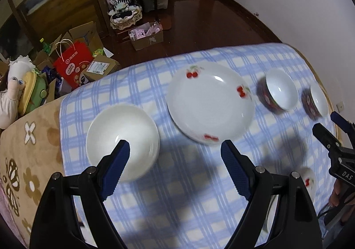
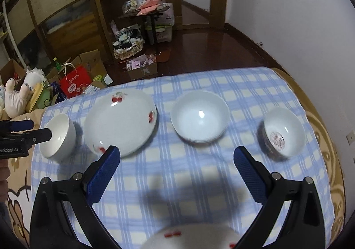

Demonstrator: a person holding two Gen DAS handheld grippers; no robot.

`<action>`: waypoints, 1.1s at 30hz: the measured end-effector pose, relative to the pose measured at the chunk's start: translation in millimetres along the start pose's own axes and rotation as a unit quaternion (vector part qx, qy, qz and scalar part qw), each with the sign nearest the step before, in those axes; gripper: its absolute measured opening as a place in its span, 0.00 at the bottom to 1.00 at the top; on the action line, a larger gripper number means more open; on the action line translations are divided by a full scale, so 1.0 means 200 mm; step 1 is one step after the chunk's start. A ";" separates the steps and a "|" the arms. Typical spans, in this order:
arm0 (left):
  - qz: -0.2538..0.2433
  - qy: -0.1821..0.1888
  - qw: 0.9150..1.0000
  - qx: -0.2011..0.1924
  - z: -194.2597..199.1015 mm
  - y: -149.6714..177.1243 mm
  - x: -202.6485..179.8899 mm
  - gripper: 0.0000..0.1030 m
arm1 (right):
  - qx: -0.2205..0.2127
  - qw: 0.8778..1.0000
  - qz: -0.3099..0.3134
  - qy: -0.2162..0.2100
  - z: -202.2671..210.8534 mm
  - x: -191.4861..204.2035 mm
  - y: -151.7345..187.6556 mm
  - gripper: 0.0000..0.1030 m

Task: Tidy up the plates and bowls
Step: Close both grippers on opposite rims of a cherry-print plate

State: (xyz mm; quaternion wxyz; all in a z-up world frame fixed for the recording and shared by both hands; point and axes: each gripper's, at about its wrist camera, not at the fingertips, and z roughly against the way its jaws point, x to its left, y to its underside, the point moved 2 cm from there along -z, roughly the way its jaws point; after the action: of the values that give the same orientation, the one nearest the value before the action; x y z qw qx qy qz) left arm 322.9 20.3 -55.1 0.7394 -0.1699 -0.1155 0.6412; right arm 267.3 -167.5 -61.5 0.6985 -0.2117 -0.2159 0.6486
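Left tool [image 1: 175, 151] hovers with jaws apart and empty above the checked cloth [image 1: 188, 193]; right tool [image 2: 176, 157] likewise, spread and holding nothing. On the cloth: white bowl [image 1: 122, 138], cherry plate [image 1: 210, 104], two dark-sided bowls [image 1: 278, 91] beyond, blurred. Another cherry-printed piece [image 2: 190, 238], probably a plate, lies at the near edge

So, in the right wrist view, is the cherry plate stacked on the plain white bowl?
No, the cherry plate lies on the checked cloth beside the plain white bowl.
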 end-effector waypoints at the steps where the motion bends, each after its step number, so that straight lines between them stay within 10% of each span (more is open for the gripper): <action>1: 0.002 0.001 1.000 0.001 -0.02 -0.02 0.01 0.81 | 0.000 1.000 0.005 -0.003 -0.03 0.02 -0.04 1.00; 16: 0.003 -0.008 1.000 0.008 -0.31 -0.33 0.08 0.80 | 0.053 0.998 0.025 -0.025 -0.39 0.17 -0.25 1.00; 33: 0.019 0.003 0.997 0.071 -0.68 -0.37 0.06 0.43 | 0.151 0.986 -0.031 -0.067 -0.71 0.17 -0.14 0.34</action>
State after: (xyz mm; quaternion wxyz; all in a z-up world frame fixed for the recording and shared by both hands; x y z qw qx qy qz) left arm 444.5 9.4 -151.6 0.7375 -0.1214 -0.0644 0.6612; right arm 373.6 -136.8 -160.3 0.7259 -0.0531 -0.1689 0.6646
